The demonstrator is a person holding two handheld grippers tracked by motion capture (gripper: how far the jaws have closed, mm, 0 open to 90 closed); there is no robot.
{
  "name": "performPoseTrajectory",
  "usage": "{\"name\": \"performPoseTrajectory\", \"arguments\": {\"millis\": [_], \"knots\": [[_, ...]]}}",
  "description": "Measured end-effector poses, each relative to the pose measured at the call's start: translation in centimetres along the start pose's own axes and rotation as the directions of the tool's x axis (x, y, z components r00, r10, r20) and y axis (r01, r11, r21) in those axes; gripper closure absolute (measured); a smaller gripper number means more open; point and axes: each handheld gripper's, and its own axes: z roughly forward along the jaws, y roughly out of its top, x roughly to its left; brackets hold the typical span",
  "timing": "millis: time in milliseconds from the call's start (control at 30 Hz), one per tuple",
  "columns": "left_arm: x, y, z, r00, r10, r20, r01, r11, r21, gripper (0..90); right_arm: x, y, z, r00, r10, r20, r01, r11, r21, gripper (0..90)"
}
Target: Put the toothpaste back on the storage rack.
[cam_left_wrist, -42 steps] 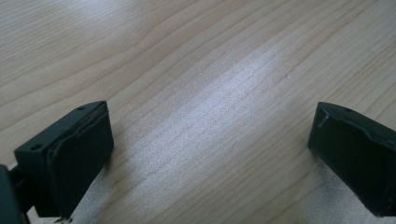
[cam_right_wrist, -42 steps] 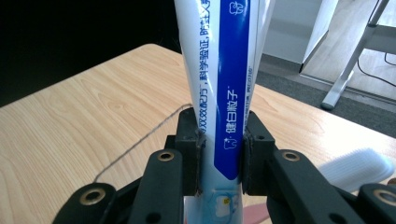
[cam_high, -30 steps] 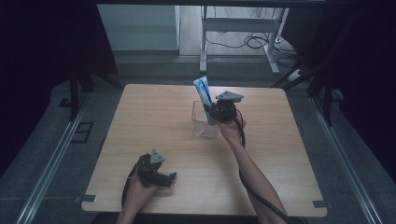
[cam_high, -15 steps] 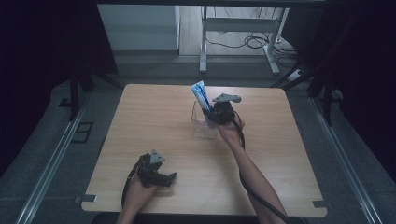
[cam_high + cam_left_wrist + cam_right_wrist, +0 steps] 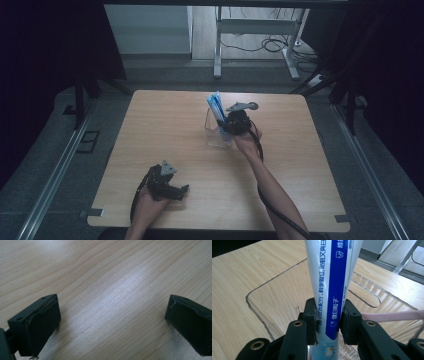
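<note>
— Right side? Forearm stretched forward over the pale wooden table (image 5: 150,130), right gripper (image 5: 235,122) above the clear plastic box (image 5: 216,136), clamped on the blue-and-white toothpaste tube (image 5: 334,285) — upright, lower end down in the box.

— And left? Resting low near the front edge, left gripper (image 5: 167,186) pointing right, jaws wide apart over bare wood.

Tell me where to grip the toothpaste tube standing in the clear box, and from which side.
Grip the tube low on its flat body, just above the box rim, pads on the two broad faces. It stands nearly upright, so come level from the person's side, as the right gripper does, probably the steadiest hold.
</note>
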Motion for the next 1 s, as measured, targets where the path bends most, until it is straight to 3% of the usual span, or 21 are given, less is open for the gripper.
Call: {"name": "performPoseTrajectory", "arguments": {"millis": [200, 367, 633, 1000], "knots": [[0.0, 0.0, 0.0, 1.0, 0.0, 0.001, 0.0, 1.0, -0.001, 0.3, 0.0, 0.2, 0.0, 1.0, -0.005, -0.006, 0.005, 1.0, 0.01, 66.7], [0.0, 0.0, 0.0, 1.0, 0.0, 0.001, 0.0, 1.0, 0.0, 0.3, 0.2, 0.7, -0.3, 0.9989, 0.004, -0.046, -0.005, 1.0, -0.026, 61.8], [0.0, 0.0, 0.0, 1.0, -0.001, 0.001, 0.001, 1.0, -0.001, 0.3, 0.2, 1.4, -1.0, 0.9993, 0.013, -0.034, -0.014, 1.0, -0.025, 58.6], [0.0, 0.0, 0.0, 1.0, -0.001, 0.001, 0.001, 1.0, -0.001, 0.3, 0.0, 1.6, -2.6, 0.9982, 0.029, -0.053, -0.031, 0.998, -0.048, 53.4]]}}
